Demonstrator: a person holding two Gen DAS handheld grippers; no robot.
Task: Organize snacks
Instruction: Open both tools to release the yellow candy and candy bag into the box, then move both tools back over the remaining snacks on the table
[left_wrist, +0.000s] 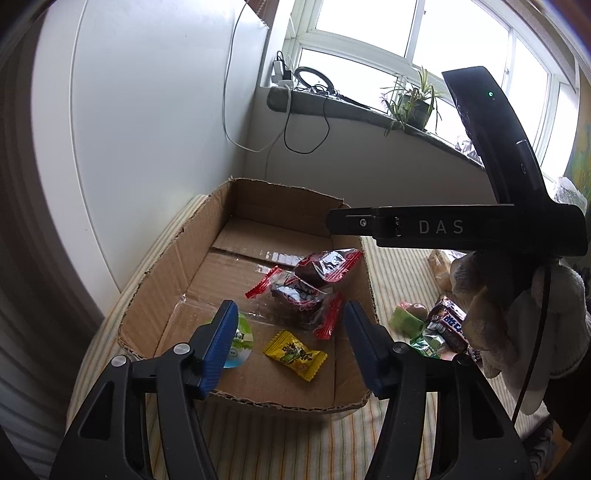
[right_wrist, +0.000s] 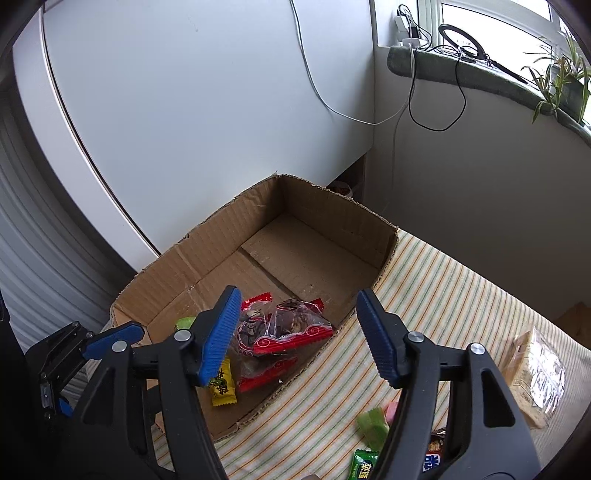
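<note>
Both grippers (left_wrist: 286, 345) (right_wrist: 295, 338) agape, empty

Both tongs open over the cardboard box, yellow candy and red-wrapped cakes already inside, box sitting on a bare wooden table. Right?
Not quite. The cardboard box sits on a striped cloth, not bare wood; the right wrist view shows this. The rest holds: left tongs and right tongs open, yellow candy and red-wrapped cakes inside.

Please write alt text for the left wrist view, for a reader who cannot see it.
An open tool hovers over a cardboard box holding a yellow candy, red-wrapped snacks and a green-lidded cup. More snacks lie on the striped cloth beside a gloved hand.
</note>
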